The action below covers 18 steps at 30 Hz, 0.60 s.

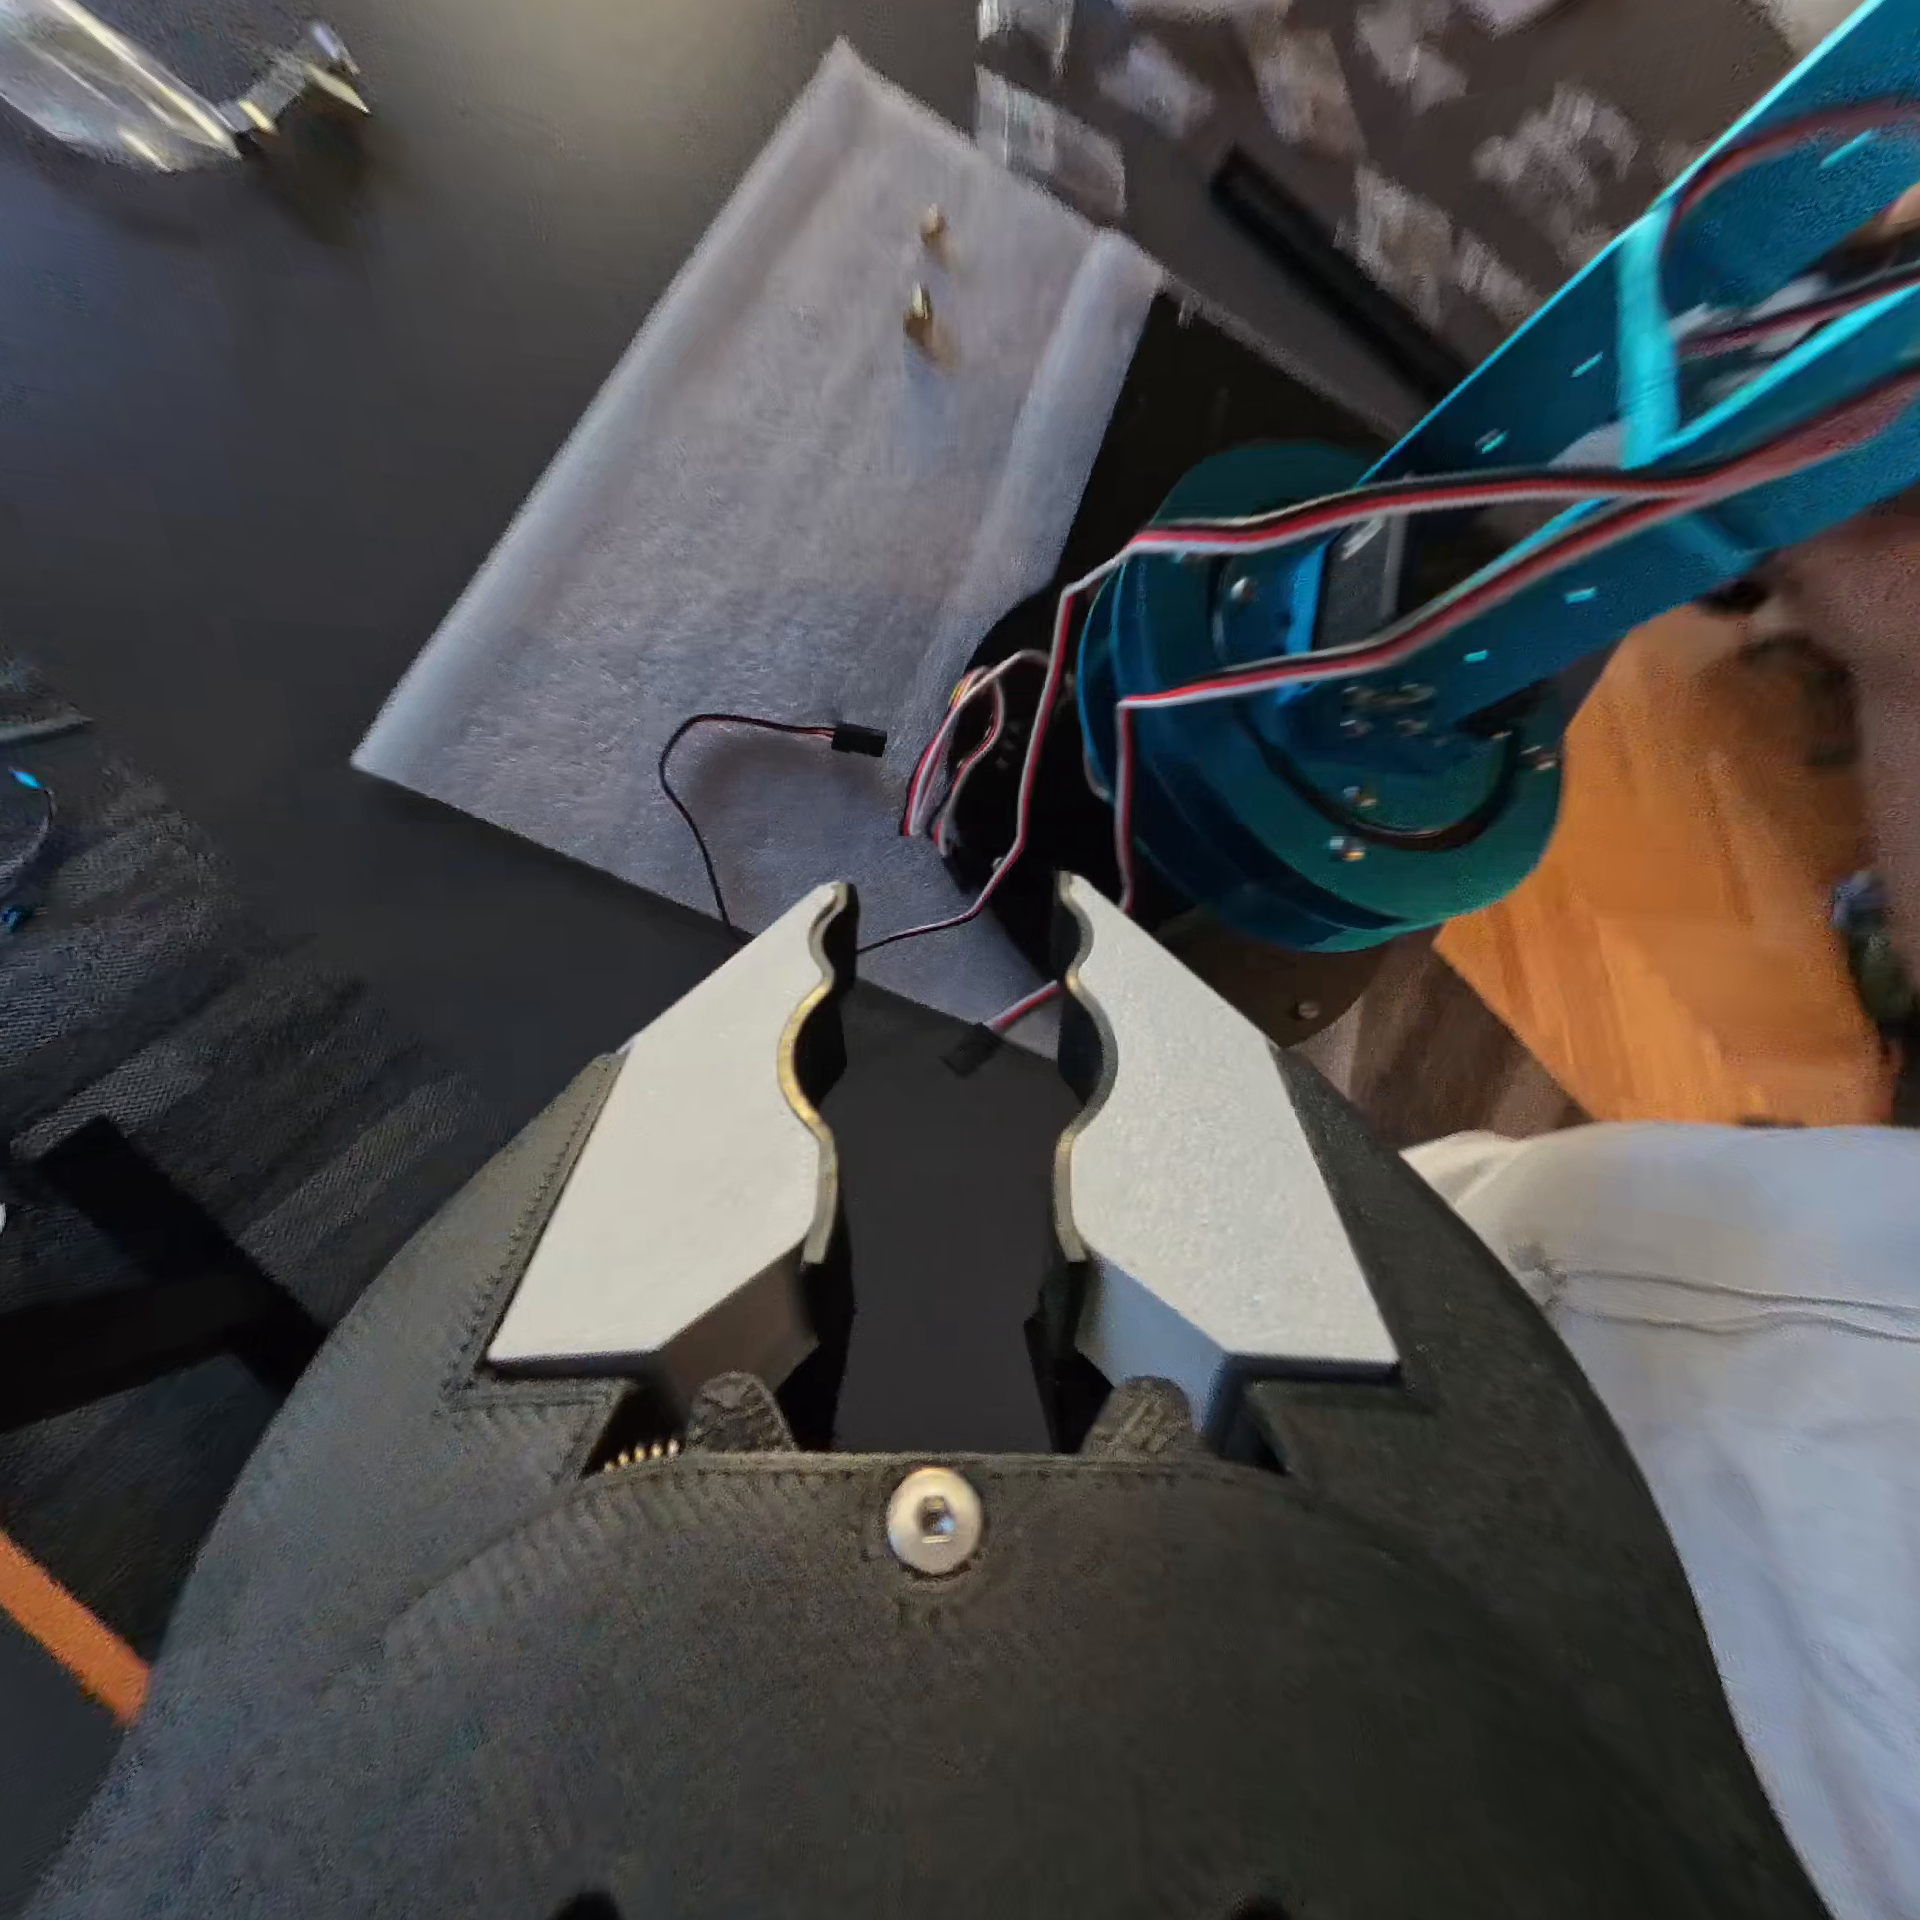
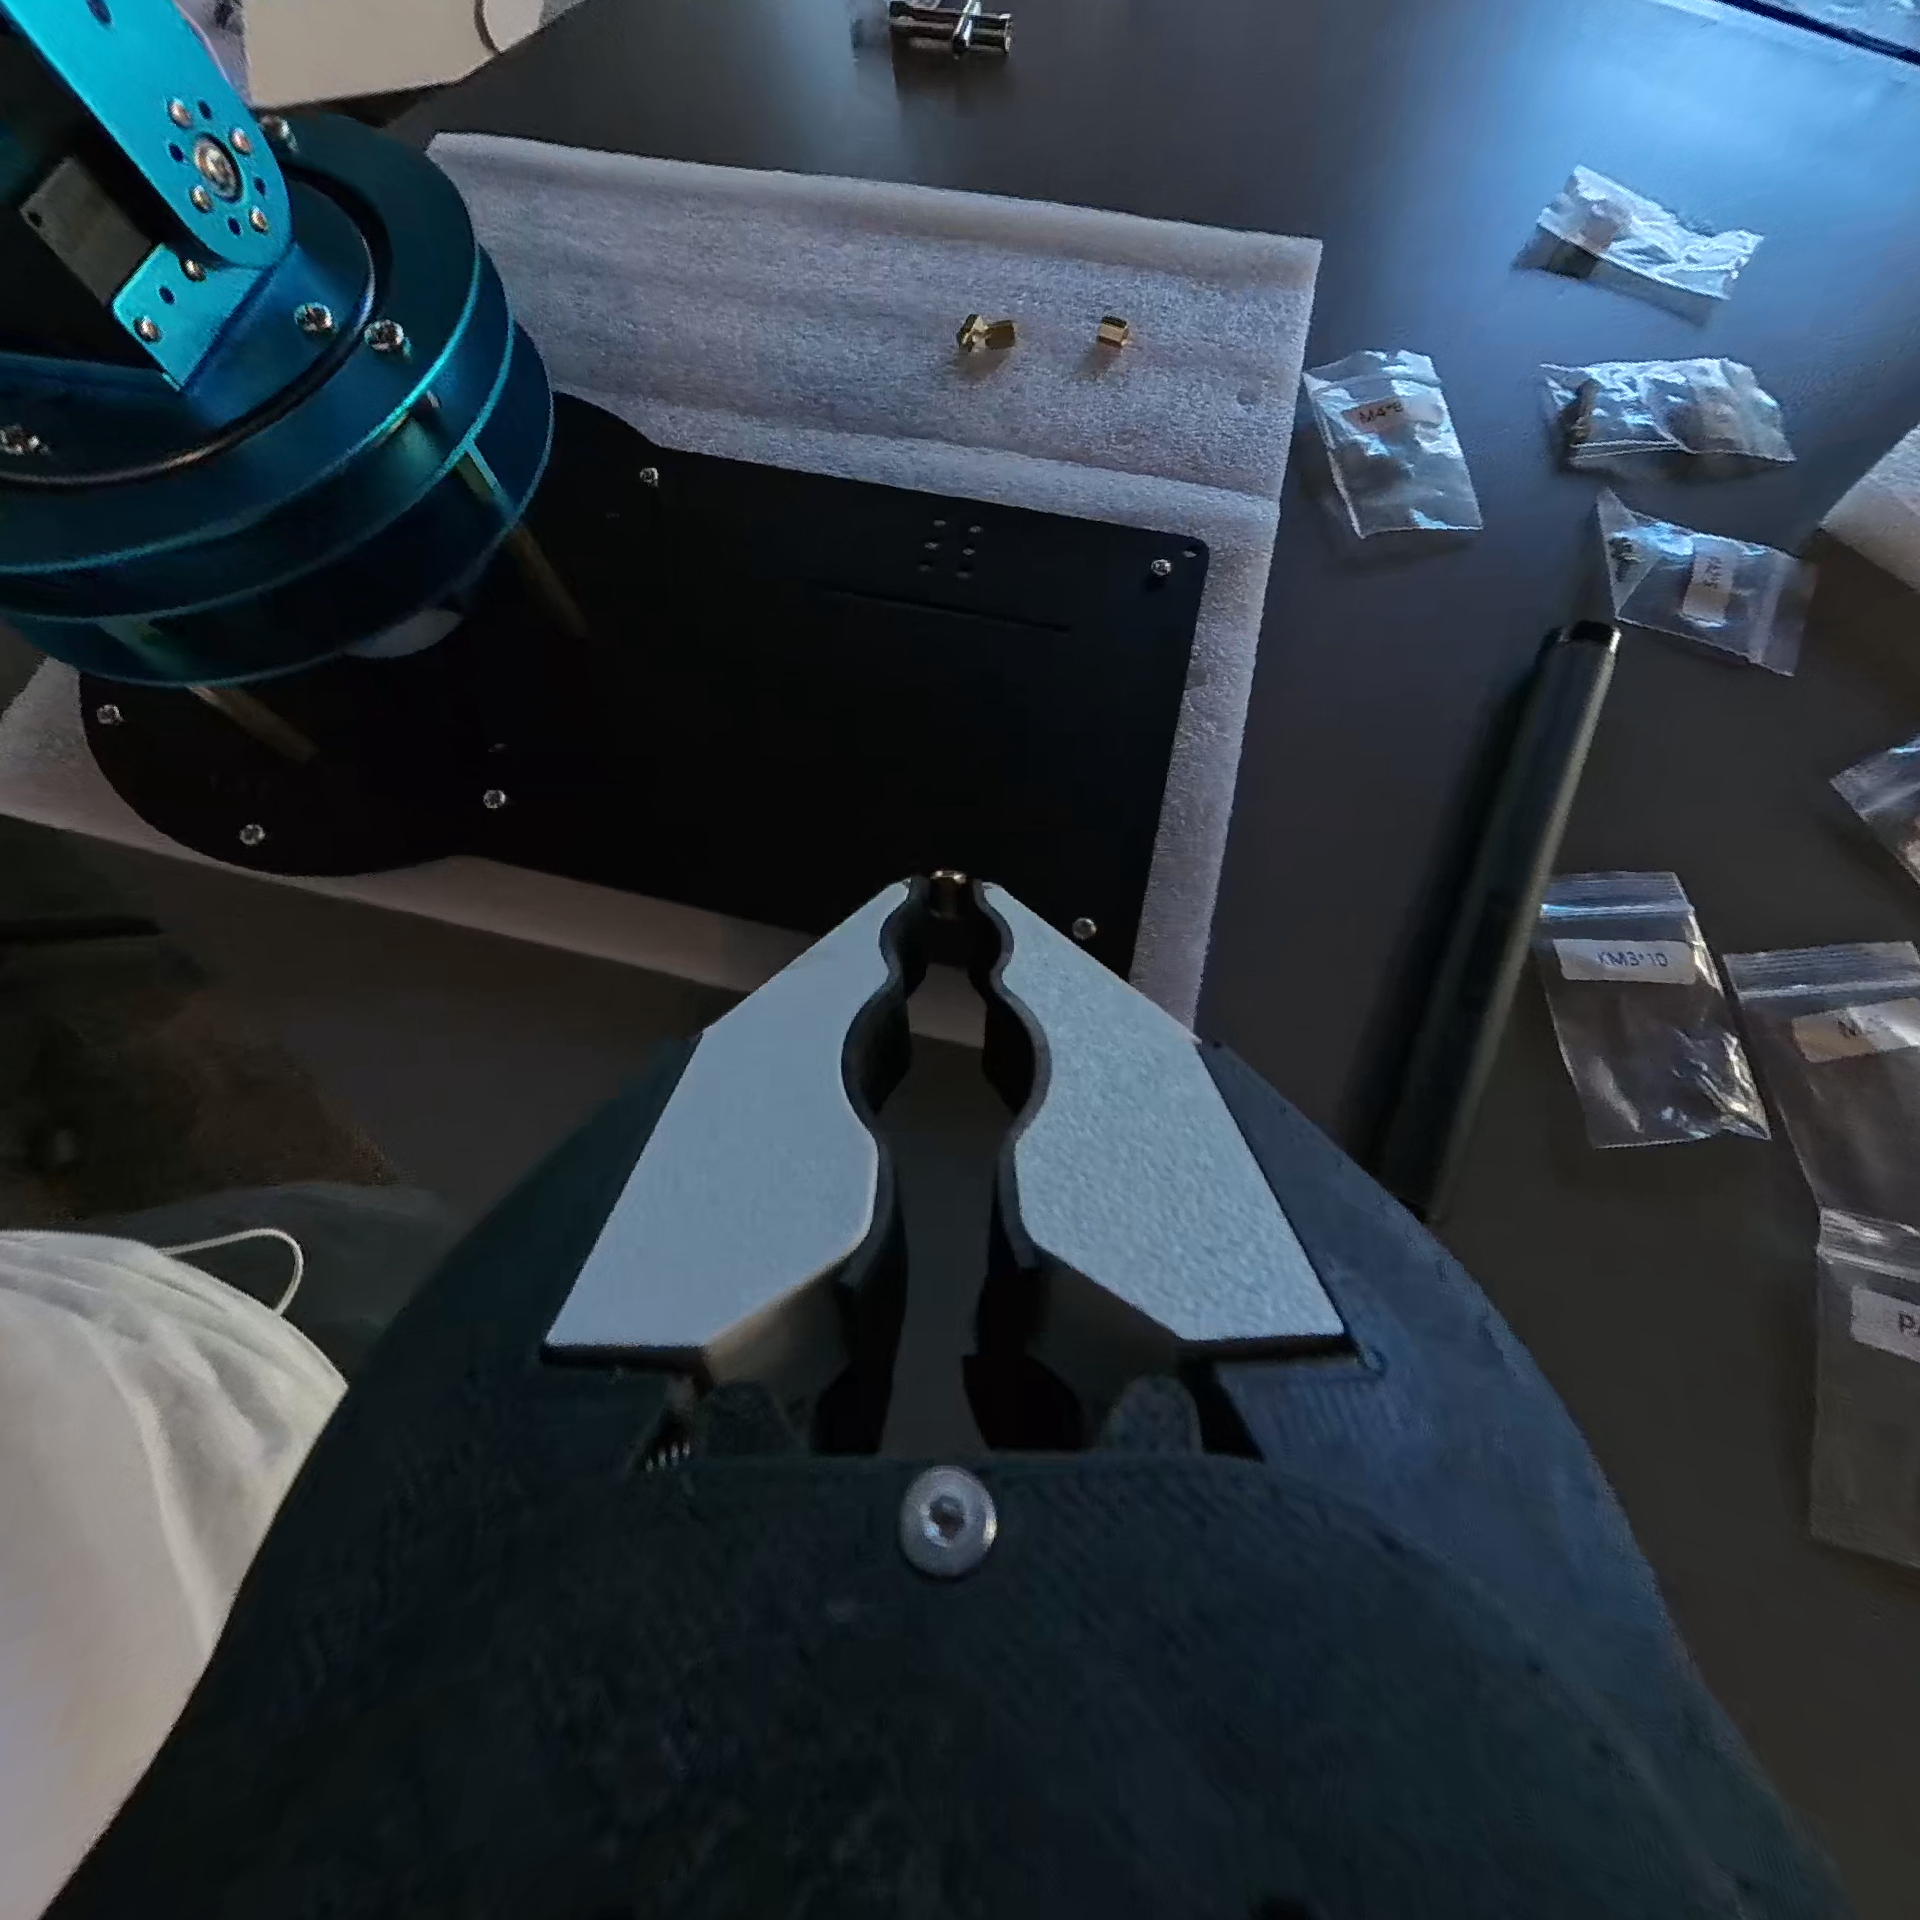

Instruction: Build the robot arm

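Observation:
A blue metal robot-arm kit (image 1: 1340,707) stands on a black base plate (image 2: 790,707) that lies on a white foam sheet (image 1: 727,540). My left gripper (image 1: 956,904) is open and empty, just in front of the kit's round base, with thin servo wires (image 1: 966,914) running between its tips. My right gripper (image 2: 945,899) is shut on a small brass standoff (image 2: 943,896) at its tips, over the near edge of the base plate. Two more brass standoffs (image 2: 987,341) (image 2: 1110,335) lie on the foam (image 2: 883,281). The kit's base (image 2: 260,447) shows at the left of the right wrist view.
Several small clear bags of hardware (image 2: 1387,442) lie on the dark table to the right. A long black tool (image 2: 1496,894) lies beside the foam. A metal part (image 2: 951,23) sits at the far edge. A person's white sleeve (image 1: 1714,1403) is near. Left tips to right tips: about 30 centimeters. The left tips stand about 20 centimeters off the foam (image 2: 883,281).

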{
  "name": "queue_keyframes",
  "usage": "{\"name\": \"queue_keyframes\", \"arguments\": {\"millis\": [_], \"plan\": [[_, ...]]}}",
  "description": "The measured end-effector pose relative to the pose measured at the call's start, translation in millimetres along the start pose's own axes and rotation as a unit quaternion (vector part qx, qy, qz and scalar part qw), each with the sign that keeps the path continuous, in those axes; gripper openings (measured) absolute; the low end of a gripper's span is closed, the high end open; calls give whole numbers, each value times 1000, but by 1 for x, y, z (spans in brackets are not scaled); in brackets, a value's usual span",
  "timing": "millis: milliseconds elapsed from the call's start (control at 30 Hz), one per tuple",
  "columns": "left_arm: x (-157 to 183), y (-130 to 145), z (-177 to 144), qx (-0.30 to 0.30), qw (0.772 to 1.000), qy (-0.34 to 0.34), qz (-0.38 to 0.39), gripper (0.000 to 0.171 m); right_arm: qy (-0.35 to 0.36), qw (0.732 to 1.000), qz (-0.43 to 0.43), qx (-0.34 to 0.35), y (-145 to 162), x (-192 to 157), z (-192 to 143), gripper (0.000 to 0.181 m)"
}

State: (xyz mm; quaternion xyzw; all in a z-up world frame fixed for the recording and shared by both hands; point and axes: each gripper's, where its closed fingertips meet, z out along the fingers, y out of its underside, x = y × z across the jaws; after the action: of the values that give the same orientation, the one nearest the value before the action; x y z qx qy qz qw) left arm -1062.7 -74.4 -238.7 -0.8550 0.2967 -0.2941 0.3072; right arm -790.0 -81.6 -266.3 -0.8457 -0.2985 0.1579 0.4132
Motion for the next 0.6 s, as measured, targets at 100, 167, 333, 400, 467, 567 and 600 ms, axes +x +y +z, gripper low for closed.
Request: {"name": "queue_keyframes", "arguments": {"millis": [100,167,333,400,467,567,600], "plan": [[13,-16,-40,105,994,-11,-11,41,-14,1000,-1,2,4,4,-1,5],[30,-30,-69,177,984,-11,4,49,-25,1000,1,6,4,6,-1,5],[89,-63,-113,294,950,-22,104,83,-56,998,-7,13,0,4,-1,5],[111,-72,-108,293,949,-4,120,95,-63,998,-15,15,-1,2,0,5],[119,-81,-95,283,950,-11,134,102,-68,997,-20,18,-3,-1,0,5],[124,-103,-81,284,945,-22,159,103,-75,997,-19,21,-4,-5,1,5],[128,-111,-80,289,942,-18,167,102,-73,997,-20,20,-4,-5,1,5]]}}
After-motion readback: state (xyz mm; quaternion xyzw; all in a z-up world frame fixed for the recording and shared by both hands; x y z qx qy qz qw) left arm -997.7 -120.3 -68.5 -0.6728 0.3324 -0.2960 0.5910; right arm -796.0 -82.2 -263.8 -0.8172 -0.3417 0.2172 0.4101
